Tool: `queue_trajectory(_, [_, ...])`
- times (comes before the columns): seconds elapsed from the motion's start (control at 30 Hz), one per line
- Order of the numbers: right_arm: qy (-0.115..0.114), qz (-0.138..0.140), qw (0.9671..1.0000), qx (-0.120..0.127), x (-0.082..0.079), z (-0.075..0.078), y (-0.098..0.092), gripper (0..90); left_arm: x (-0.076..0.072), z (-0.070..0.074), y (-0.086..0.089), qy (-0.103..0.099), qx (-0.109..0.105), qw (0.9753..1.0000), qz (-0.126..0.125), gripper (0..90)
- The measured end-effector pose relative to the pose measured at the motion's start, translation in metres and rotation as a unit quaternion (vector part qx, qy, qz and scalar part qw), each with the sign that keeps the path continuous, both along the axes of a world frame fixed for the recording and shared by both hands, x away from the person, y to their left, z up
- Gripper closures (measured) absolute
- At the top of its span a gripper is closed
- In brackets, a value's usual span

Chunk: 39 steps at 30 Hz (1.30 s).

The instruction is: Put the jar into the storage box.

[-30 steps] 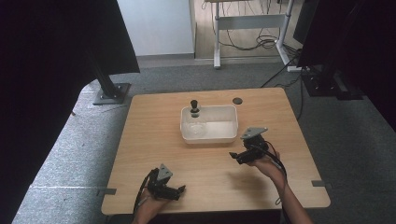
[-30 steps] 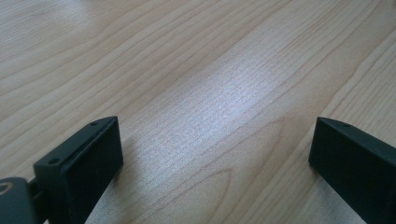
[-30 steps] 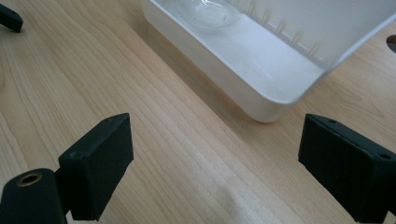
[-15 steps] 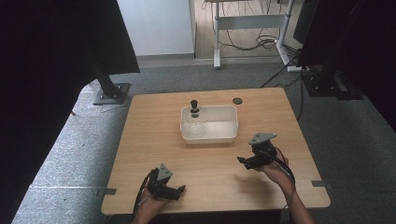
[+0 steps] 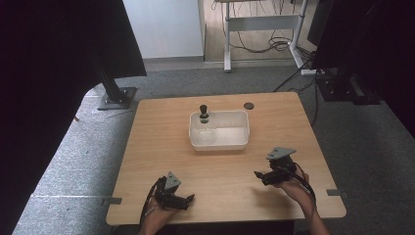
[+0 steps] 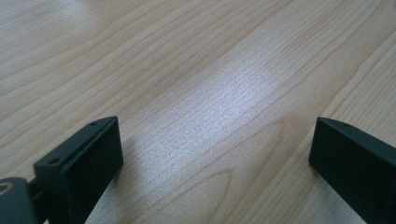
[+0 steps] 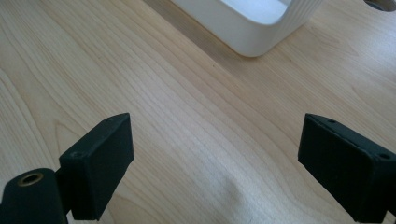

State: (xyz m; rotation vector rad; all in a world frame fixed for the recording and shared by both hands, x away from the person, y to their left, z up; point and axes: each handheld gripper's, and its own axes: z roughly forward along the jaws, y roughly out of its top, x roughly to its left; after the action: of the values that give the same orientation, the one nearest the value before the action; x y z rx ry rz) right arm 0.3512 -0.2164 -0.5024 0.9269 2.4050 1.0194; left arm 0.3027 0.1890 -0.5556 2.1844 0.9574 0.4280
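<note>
A white rectangular tub (image 5: 219,130) stands on the wooden table (image 5: 161,147), slightly back of centre. A small dark upright object (image 5: 203,114) sits at its back left corner and a clear glass-like item (image 5: 207,134) lies inside. My left gripper (image 5: 188,199) rests open near the front edge, its jaws wide apart over bare wood (image 6: 210,140). My right gripper (image 5: 258,175) is held open at the front right, pointing left. The tub's corner (image 7: 261,28) shows beyond the right gripper's spread jaws.
A round cable hole (image 5: 249,105) lies in the table near the back right. A black stand base (image 5: 116,98) is on the floor at the back left, and a desk frame with cables (image 5: 264,34) stands behind.
My right gripper has drawn back from beside the tub toward the front right of the table. The left gripper has stayed put.
</note>
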Motion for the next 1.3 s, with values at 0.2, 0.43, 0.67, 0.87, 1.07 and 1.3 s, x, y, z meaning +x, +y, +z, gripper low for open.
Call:
queue_trajectory(0.2, [0.002,-0.01,0.9999,0.007,-0.007,-0.006,-0.008,9.7,0.0,0.0,0.0,0.0,0.0,1.0,0.0,2.5])
queue_trajectory(0.43, [0.0,-0.021,0.9997,0.012,-0.017,-0.014,-0.018,9.7,0.0,0.0,0.0,0.0,0.0,1.0,0.001,2.5])
queue_trajectory(0.67, [0.003,-0.033,0.9994,0.009,-0.025,-0.023,-0.025,9.7,0.0,0.0,0.0,0.0,0.0,1.0,0.001,2.5])
queue_trajectory(0.87, [0.007,-0.05,0.9986,0.012,-0.033,-0.033,-0.034,9.7,0.0,0.0,0.0,0.0,0.0,1.0,0.001,2.5])
queue_trajectory(1.07, [0.013,-0.064,0.9978,0.011,-0.04,-0.042,-0.041,9.8,0.0,0.0,0.0,0.0,0.0,1.0,0.001,2.5])
queue_trajectory(1.3, [0.025,-0.076,0.9966,0.02,-0.048,-0.05,-0.045,9.6,0.0,0.0,0.0,0.0,0.0,1.0,0.001,2.4])
